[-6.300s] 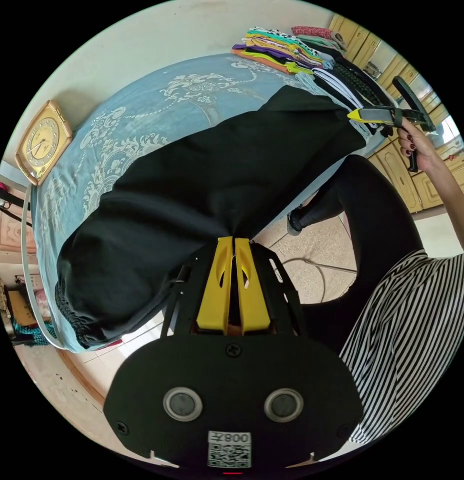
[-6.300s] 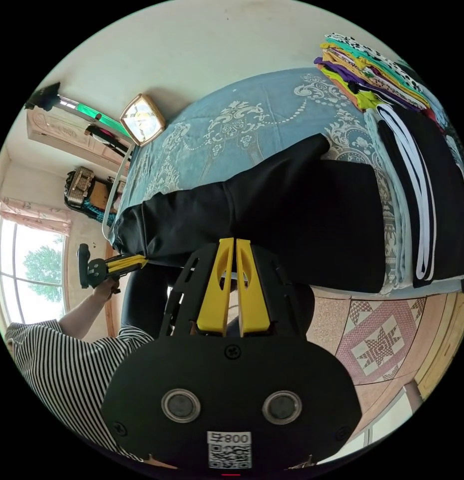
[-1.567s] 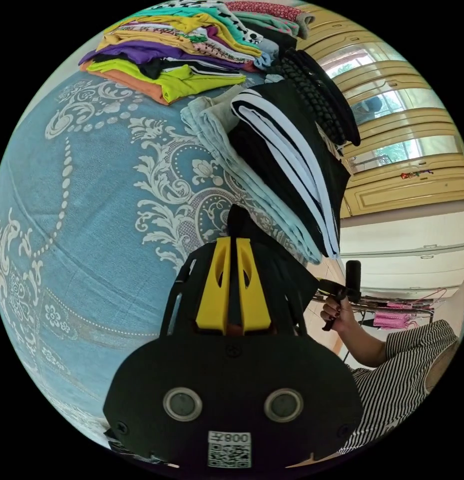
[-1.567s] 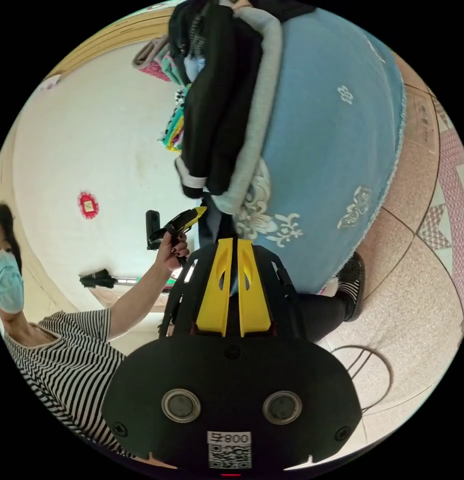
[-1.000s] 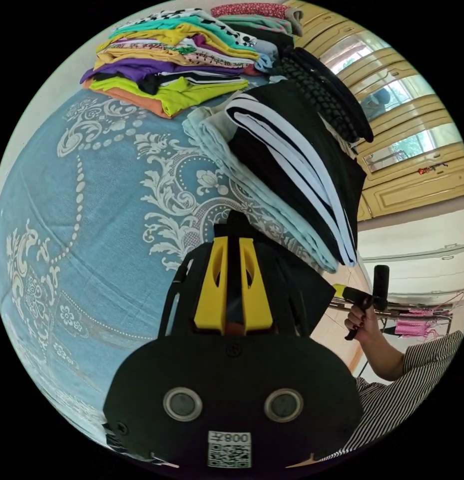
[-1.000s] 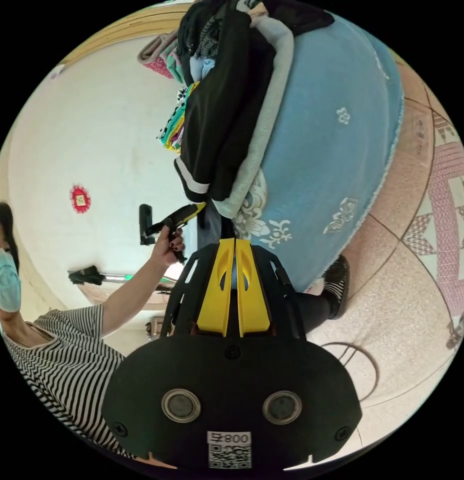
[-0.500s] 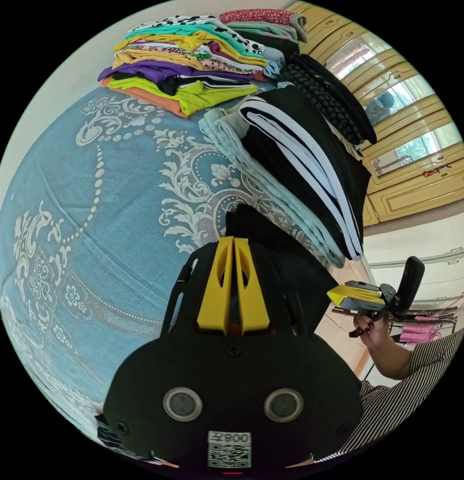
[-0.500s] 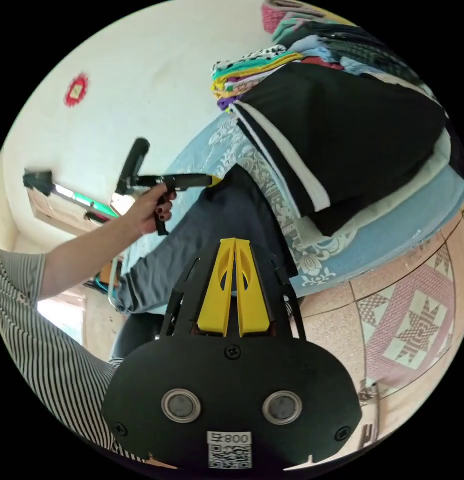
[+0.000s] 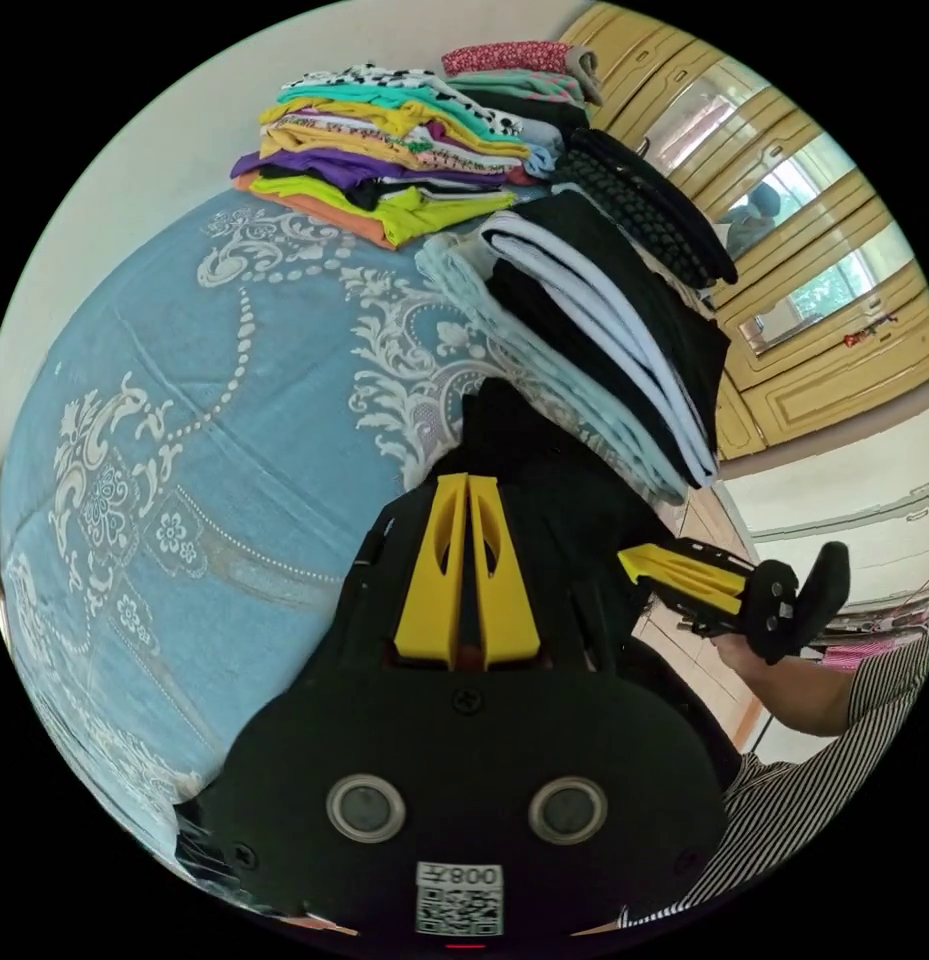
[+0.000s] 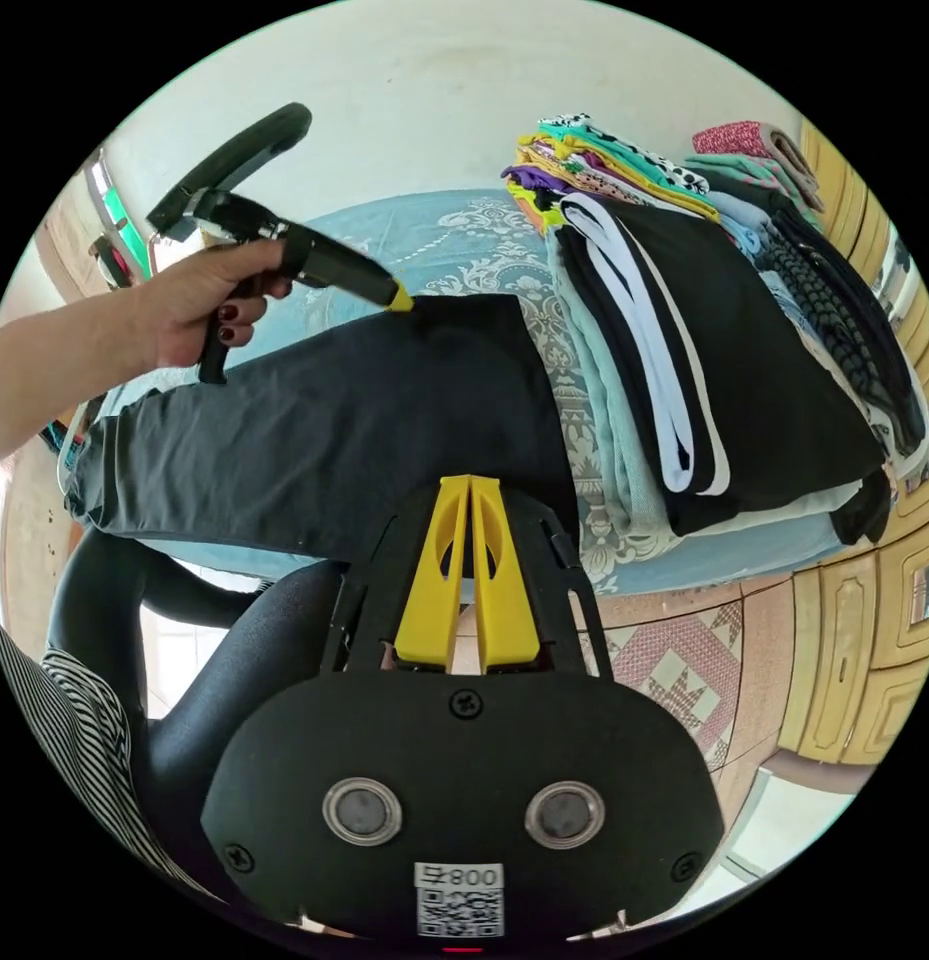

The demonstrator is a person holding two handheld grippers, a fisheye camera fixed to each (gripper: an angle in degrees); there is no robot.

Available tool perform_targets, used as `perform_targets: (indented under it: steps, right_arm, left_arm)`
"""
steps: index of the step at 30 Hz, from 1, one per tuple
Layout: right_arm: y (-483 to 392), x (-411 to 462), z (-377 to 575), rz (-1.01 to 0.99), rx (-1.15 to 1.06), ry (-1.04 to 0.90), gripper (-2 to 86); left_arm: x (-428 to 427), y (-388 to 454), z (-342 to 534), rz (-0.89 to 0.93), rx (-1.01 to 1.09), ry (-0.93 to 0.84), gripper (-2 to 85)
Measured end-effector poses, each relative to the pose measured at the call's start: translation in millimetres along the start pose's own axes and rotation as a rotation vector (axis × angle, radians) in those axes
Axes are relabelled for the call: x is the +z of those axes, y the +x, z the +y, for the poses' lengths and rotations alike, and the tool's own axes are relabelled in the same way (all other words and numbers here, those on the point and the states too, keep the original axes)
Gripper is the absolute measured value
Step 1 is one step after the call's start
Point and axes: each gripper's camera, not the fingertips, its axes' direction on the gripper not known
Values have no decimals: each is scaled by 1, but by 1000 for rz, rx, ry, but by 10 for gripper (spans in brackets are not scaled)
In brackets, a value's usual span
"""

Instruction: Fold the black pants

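blue patterned bedspread (image 9: 184, 400), folded clothes stack (image 10: 704, 360)

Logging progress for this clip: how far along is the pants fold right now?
Done: the black pants lie as one long doubled strip on the blue bedspread, beside the folded clothes stack. In hand: the left hand-held gripper and right hand-held gripper each pinch a corner of one end. Left: the crosswise folds.

I'm in a home bedroom: a blue bedspread with white scrollwork (image 9: 184, 400), stacked folded clothes (image 10: 604, 165) along its edge, yellow panelled wardrobe doors (image 9: 824, 330).
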Motion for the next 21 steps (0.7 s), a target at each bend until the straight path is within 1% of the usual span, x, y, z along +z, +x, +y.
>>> perform_targets:
  steps: [2, 3, 5, 9, 14, 17, 19, 20, 21]
  right_arm:
    - [-11, 0, -11, 0, -1, -22, 1]
    - [-17, 0, -21, -7, 8, -53, 1]
    - [-26, -1, -36, -6, 17, -107, 1]
    - [-45, -26, -72, -60, 47, 15, 0]
    - [-69, -12, -147, -97, 18, 62, 0]
    - [-84, 23, -199, -108, 16, -6, 0]
    - [-94, 74, -229, -72, 18, -195, 0]
    - [-97, 79, -233, -64, 0, -198, 0]
    - [-101, 78, -240, -57, 5, -148, 0]
  left_arm:
    - [25, -13, 24, -71, -21, -158, 2]
    - [26, -15, 31, -72, -12, -144, 2]
    - [20, -31, 55, -48, -96, -103, 1]
    - [7, -47, 99, -6, -124, -29, 1]
    - [10, -74, 188, 1, -170, -62, 0]
    - [13, -92, 242, 6, -231, -79, 1]
    - [18, -103, 272, 9, -257, -96, 1]
    - [18, -110, 290, 35, -274, -63, 1]
    - [18, -114, 298, 43, -291, -62, 1]
